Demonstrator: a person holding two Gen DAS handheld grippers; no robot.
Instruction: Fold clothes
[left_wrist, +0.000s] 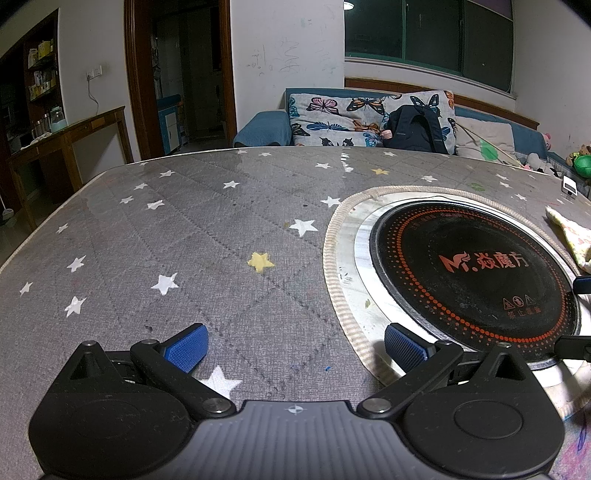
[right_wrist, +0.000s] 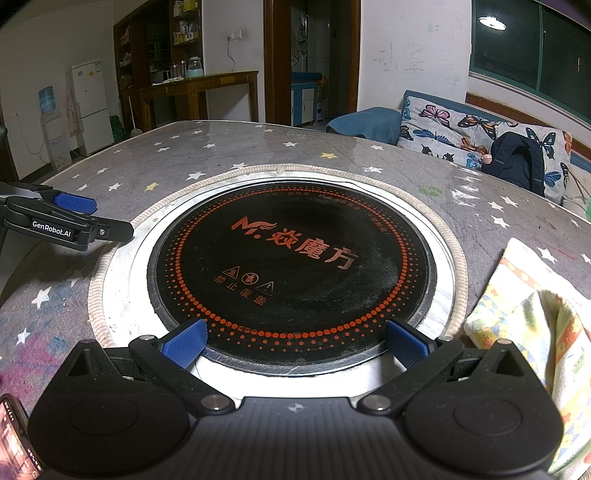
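Right now my left gripper (left_wrist: 295, 349) and right gripper (right_wrist: 295, 345) both hang wide and empty; the patterned cloth (right_wrist: 535, 317) lies on the worktop (left_wrist: 184, 240) to my right, so I risk dragging it across the black hotplate (right_wrist: 291, 273).

Beyond your star-patterned bench (left_wrist: 184, 229) you see white walls (left_wrist: 288, 44), a dark window (left_wrist: 428, 33), a blue sofa (left_wrist: 262, 127) and a wooden sideboard (right_wrist: 199, 83).

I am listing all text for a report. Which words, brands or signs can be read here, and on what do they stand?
"GenRobot.AI": on the left claw.
"M. 焱魔方": on the black cooktop.
"禁止覆盖" under three warning signs: same cooktop.
Small orange ring text, wall scribbles, phone screen: unreadable.
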